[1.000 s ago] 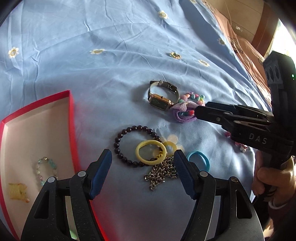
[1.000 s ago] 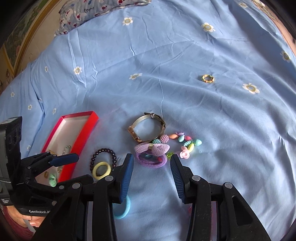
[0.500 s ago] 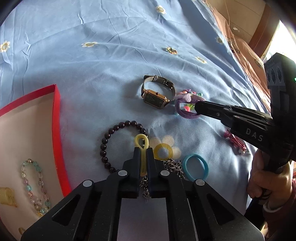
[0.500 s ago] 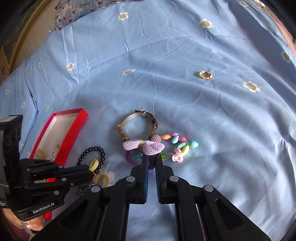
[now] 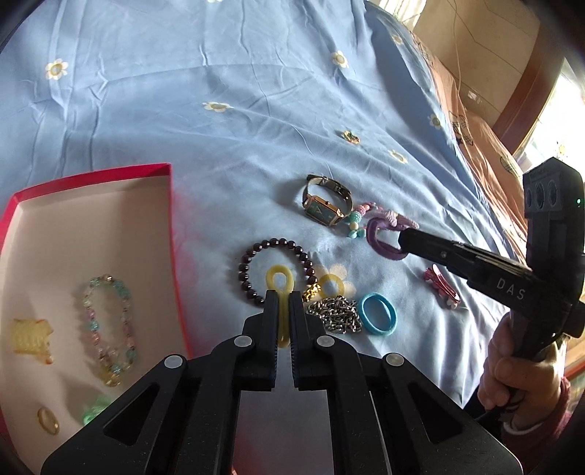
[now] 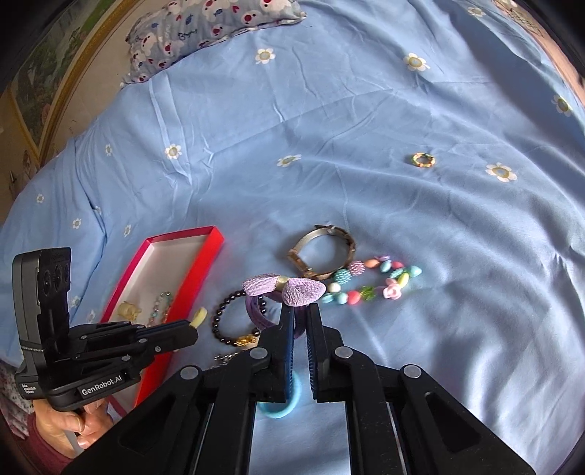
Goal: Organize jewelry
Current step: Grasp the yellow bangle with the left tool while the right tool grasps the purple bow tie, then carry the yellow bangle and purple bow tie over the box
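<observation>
My left gripper (image 5: 282, 300) is shut on a yellow hair band (image 5: 279, 283), which is lifted over a dark bead bracelet (image 5: 252, 270); its tip (image 6: 199, 317) shows in the right wrist view too. My right gripper (image 6: 299, 310) is shut on a purple hair band with a lilac bow (image 6: 284, 288), raised off the sheet, also seen as a purple loop (image 5: 382, 243). The red box (image 5: 171, 204) lies at left with a pastel bead bracelet (image 5: 108, 329), a yellow clip (image 5: 31, 338) and a ring (image 5: 47, 420) inside.
On the blue flowered bedsheet (image 5: 219, 73) lie a gold watch (image 5: 323, 208), a small yellow ring (image 5: 331, 285), a silver chain (image 5: 334, 318), a blue hair band (image 5: 376, 319), a pink clip (image 5: 440, 287), coloured beads (image 6: 369, 281) and a far gold ring (image 6: 423, 160). A pillow (image 6: 212, 25) lies beyond.
Both grippers went from open to shut, the left on the yellow hair band, the right on the purple one. Both bands then rose off the sheet, and the left view swung toward the red box.
</observation>
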